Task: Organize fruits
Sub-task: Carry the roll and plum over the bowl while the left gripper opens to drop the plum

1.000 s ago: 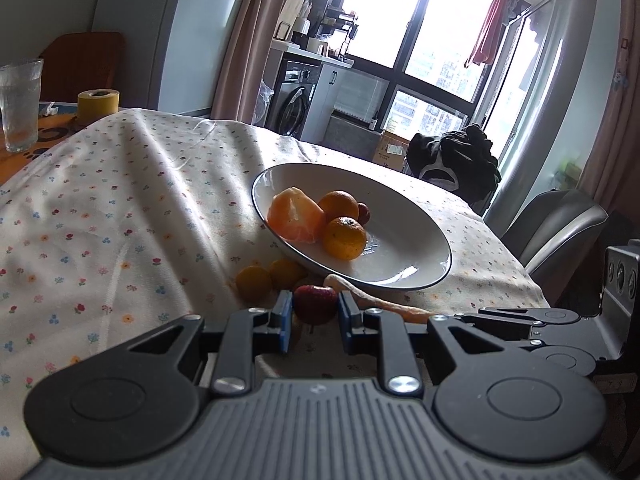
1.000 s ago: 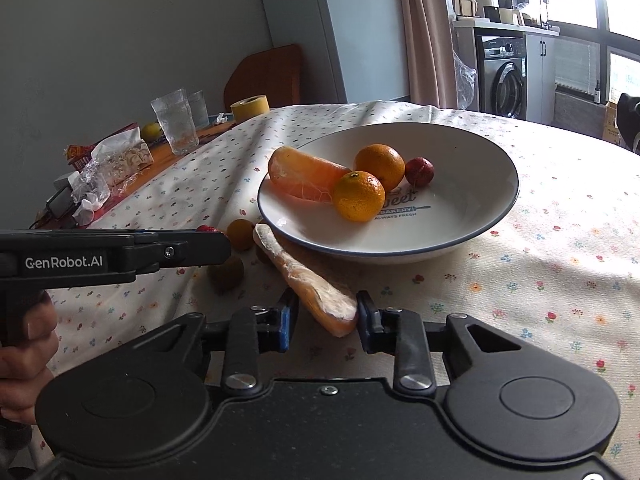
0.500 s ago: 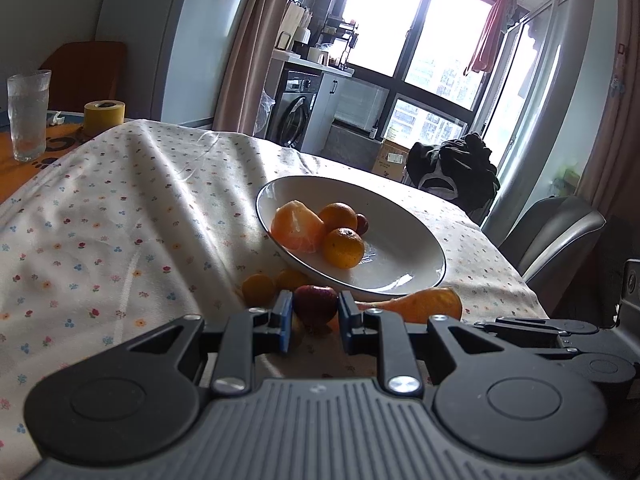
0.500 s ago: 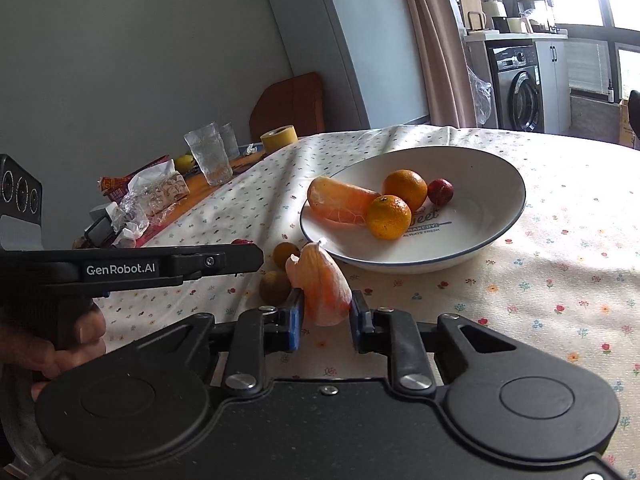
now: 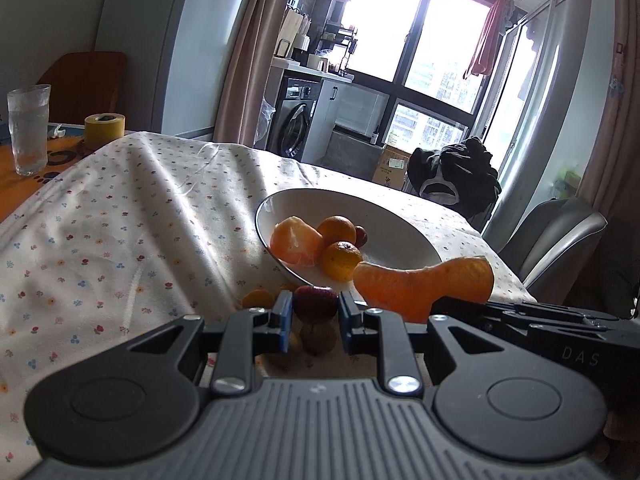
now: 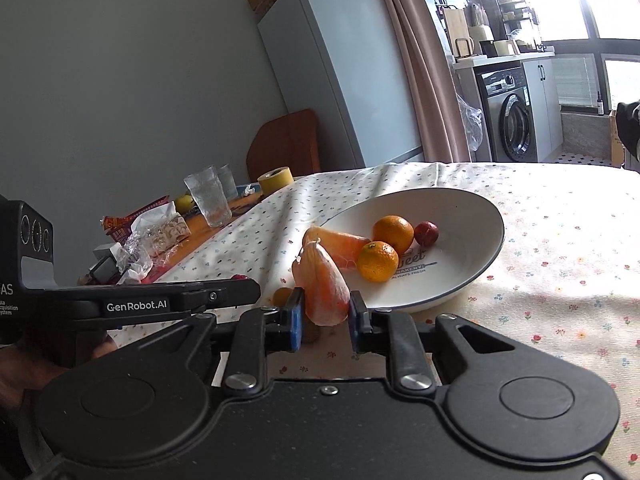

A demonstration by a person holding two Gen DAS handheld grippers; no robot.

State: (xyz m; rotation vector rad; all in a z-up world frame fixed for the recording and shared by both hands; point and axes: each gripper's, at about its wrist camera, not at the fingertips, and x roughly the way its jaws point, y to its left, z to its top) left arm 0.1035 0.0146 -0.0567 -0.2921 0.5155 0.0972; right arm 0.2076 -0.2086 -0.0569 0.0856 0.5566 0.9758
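You've lifted both fruits off the floral tablecloth (image 6: 560,240) since a second ago. Your left gripper (image 5: 314,312) is clamped on the small dark-red round fruit (image 5: 315,302); your right gripper (image 6: 324,312) pinches the peeled orange pomelo segment (image 6: 322,288), both level, just short of the white ceramic bowl (image 6: 472,240) ahead.

Small brown fruit (image 5: 319,337) behind fingers (image 5: 282,314)

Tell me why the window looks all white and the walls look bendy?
Left wrist view: the window is blown out by daylight, and the fisheye lens bows the curtain. Right wrist view: the fridge leans the same way, and sun patches glare on the tablecloth.
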